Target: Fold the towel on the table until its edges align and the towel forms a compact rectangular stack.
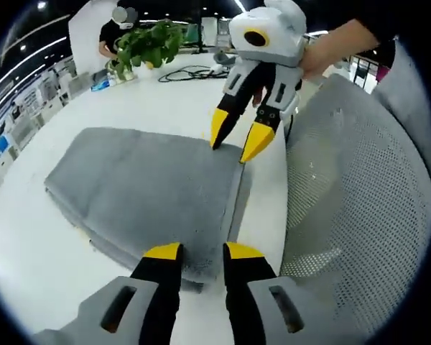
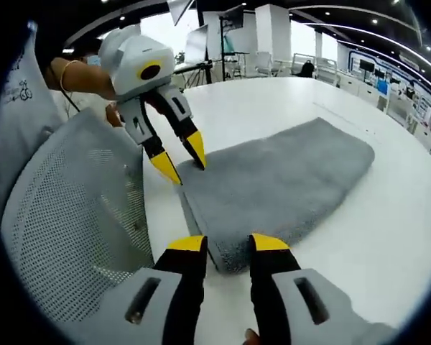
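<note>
A grey towel (image 1: 144, 190) lies folded on the white table (image 1: 36, 266), with stacked layers showing along its edges. My left gripper (image 1: 203, 253) is open, its yellow tips astride the towel's near corner. My right gripper (image 1: 237, 138), held by a hand, is open with its tips down at the far corner of the same short edge. In the right gripper view the towel (image 2: 280, 183) stretches away to the right. There my right gripper (image 2: 228, 246) is open over its near corner, and the left gripper (image 2: 181, 164) stands open at the opposite corner.
A grey mesh chair back (image 1: 359, 194) presses against the table edge beside the towel, seen also as the chair (image 2: 65, 215). A potted plant (image 1: 147, 43), black cables (image 1: 194, 72) and a person (image 1: 118, 29) are at the far end of the table.
</note>
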Motion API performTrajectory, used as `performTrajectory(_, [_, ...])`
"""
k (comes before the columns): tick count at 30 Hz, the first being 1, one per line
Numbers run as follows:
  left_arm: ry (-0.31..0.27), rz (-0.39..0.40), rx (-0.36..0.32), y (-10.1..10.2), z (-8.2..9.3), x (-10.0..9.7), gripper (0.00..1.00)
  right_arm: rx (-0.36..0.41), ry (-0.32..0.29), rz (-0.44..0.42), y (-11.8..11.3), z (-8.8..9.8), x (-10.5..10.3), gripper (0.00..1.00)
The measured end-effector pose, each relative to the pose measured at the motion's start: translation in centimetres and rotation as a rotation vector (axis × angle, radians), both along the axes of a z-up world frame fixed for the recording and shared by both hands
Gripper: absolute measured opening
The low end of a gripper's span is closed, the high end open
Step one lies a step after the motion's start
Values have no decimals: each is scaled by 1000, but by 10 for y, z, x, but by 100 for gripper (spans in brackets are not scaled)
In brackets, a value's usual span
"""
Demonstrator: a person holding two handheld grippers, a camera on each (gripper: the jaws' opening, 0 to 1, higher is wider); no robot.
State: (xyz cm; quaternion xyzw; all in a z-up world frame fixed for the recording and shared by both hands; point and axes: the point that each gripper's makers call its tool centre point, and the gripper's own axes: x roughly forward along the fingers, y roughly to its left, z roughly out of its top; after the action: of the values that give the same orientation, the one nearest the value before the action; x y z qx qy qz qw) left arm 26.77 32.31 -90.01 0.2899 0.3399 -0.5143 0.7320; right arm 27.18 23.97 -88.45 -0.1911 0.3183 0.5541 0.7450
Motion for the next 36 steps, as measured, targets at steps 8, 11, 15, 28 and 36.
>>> performTrajectory(8, [-56, -31, 44, 3, -12, 2, 24, -148, -147, 165, -4, -15, -7, 22])
performTrajectory(11, [-81, -54, 62, 2, -14, 1, 24, -182, -157, 195, -4, -23, -9, 24])
performTrajectory(15, [-86, -53, 52, 1, -15, 4, 23, -188, -168, 189, -4, -25, -6, 22])
performTrajectory(28, [-91, -72, 61, 4, -16, 9, 15, -222, -240, 204, -4, -28, 1, 13])
performTrajectory(36, [-61, -28, 46, 4, -16, 16, 9, -199, -235, 133, -3, -27, 6, 9])
